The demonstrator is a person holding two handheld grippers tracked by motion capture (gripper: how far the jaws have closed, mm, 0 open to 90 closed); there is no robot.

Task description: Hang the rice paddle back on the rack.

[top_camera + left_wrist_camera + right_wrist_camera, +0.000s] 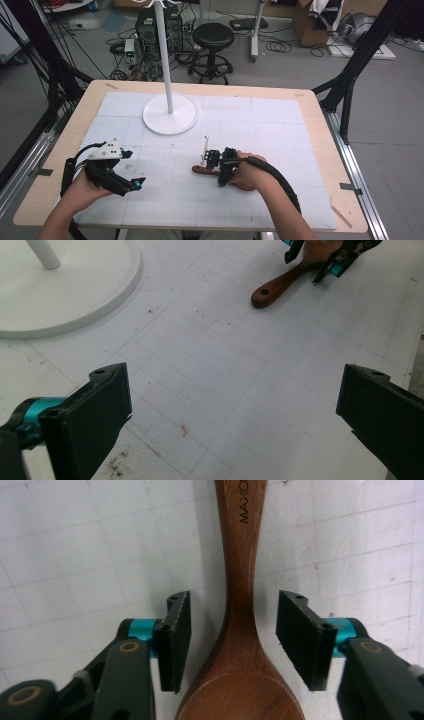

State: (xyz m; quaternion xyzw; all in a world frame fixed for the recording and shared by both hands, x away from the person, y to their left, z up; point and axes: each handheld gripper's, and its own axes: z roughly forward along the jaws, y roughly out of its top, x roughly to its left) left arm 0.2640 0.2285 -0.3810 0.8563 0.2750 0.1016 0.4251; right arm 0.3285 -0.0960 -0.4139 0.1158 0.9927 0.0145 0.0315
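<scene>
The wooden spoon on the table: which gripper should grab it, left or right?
Probably right. The right gripper is open with the wooden spoon already between its jaws. The left gripper is open too, but sits apart from it.

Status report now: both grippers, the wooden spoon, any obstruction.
Right gripper open, jaws straddling wooden spoon neck, not touching. Left gripper open, holding nothing. Spoon flat on mat. White stand base well apart.

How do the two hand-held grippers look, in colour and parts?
Both the left gripper and the right gripper are black, with flat black jaws on turquoise mounts. The left one carries a grey three-cornered plate on top. A thick black cable trails from each. The forearms are bare.
</scene>
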